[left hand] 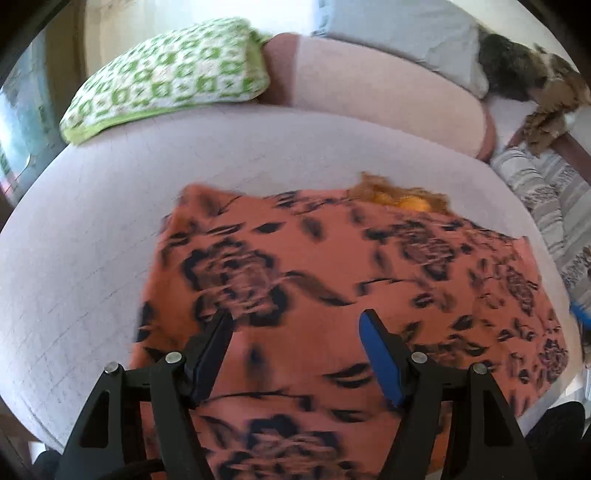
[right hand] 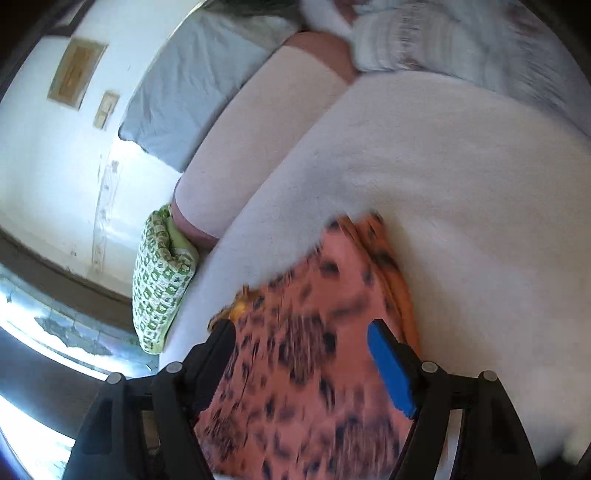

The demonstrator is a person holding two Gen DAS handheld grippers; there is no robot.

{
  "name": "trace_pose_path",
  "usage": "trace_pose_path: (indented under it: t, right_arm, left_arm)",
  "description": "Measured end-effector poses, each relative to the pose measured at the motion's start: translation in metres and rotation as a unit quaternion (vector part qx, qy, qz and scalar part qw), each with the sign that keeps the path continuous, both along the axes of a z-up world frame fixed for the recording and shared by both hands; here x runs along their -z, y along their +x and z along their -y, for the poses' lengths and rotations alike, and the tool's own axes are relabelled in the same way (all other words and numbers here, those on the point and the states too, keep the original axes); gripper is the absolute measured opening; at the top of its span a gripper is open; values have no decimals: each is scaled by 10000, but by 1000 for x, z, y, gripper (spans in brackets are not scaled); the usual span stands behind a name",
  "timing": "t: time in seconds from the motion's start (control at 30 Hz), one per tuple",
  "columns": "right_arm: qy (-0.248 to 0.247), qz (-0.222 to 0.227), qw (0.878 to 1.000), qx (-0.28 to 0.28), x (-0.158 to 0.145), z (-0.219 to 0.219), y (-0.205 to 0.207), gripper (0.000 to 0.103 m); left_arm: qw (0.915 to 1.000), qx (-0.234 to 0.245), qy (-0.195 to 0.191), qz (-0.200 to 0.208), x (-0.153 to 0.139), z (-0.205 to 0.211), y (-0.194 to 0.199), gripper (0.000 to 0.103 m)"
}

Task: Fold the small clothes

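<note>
A salmon-orange cloth with a black flower print (left hand: 332, 258) lies spread on a pale mattress (left hand: 92, 221), blurred by motion. A brighter orange layer (left hand: 406, 201) peeks out at its far edge. My left gripper (left hand: 295, 317) hovers over the near part of the cloth, open, with nothing pinched between its fingers. In the right wrist view the same cloth (right hand: 314, 369) looks folded, with stacked orange edges on its right side. My right gripper (right hand: 301, 326) is above it, open too, its blue pad (right hand: 391, 365) free of the fabric.
A green-and-white patterned pillow (left hand: 166, 74) lies at the far left of the mattress, with a pink bolster (left hand: 369, 96) and a grey pillow (left hand: 399, 29) behind. A dark furry shape (left hand: 517, 66) and striped bedding (left hand: 546, 192) sit at the right. The floor (right hand: 55, 332) lies beyond the mattress edge.
</note>
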State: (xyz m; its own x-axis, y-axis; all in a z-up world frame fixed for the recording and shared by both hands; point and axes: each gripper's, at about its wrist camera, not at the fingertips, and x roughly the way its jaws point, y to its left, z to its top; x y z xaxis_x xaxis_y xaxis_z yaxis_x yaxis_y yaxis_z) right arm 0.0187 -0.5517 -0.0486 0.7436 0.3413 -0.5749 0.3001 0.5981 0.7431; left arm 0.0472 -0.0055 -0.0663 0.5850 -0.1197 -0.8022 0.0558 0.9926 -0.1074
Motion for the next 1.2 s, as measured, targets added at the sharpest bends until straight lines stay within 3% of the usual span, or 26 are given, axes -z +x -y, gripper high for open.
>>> trace_pose_path:
  t: [0.13, 0.2, 0.33, 0.4, 0.43, 0.5, 0.53, 0.6, 0.63, 0.7, 0.73, 0.8, 0.83, 0.9, 1.0, 1.1, 1.2]
  right_arm:
    - [199, -299, 9990, 280, 23, -22, -73, 79]
    - [343, -549, 9973, 344, 41, -24, -86, 79]
    - [732, -640, 9941, 470, 67, -13, -66, 79]
    - [810, -691, 9921, 670, 73, -8, -53, 80]
    - [748, -635, 9932, 634, 70, -10, -46, 80]
    - [773, -588, 9930, 668, 64, -10, -41, 78]
    - [708, -458, 9945, 618, 58, -11, -40, 77]
    - [233, -618, 9962, 576, 56, -15, -32, 77]
    - [273, -716, 9952, 613, 60, -14, -31, 77]
    - [144, -698, 9958, 582, 61, -15, -25, 77]
    - [34, -701, 9960, 548, 59, -15, -23, 75]
    - [-181, -833, 9959, 302, 58, -18, -10, 30]
    - [-256, -895, 9955, 187, 57, -20, -6, 22]
    - [-598, -849, 9946, 9, 42, -30, 2, 20]
    - [-1331, -324, 9899, -360, -11, -67, 10, 20]
    - [-1984, 289, 9755, -911, -64, -129, 20, 19]
    - [-2363, 804, 9543, -1644, -98, -213, 29, 19]
  left_arm:
    - [9980, 571, -2, 275, -12, 49, -10, 71]
    - [9958, 811, 156, 383, -12, 72, -13, 71]
    - [9930, 1057, 370, 375, -3, 96, -15, 71]
    - [9912, 1131, 689, 45, 20, 101, -4, 72]
    - [9910, 1114, 723, -159, 30, 100, 2, 72]
    - [9939, 973, 517, -38, 18, 93, -2, 72]
    - [9943, 981, 418, 79, 10, 92, -4, 72]
    - [9935, 994, 421, 373, 0, 93, -8, 72]
    - [9928, 1010, 530, 354, 3, 94, -6, 72]
    - [9913, 1037, 730, -351, 35, 99, 9, 72]
    - [9920, 1027, 716, -146, 39, 98, 8, 74]
    - [9910, 1063, 810, -62, 40, 103, 10, 74]
    - [9919, 1035, 724, -106, 40, 101, 12, 73]
    - [9944, 981, 332, -204, 33, 88, 13, 71]
    - [9974, 675, -108, 221, -1, 50, -6, 71]
    - [9956, -38, -464, 808, -39, -14, -33, 71]
    - [9864, -933, -618, 1203, -64, -90, -63, 71]
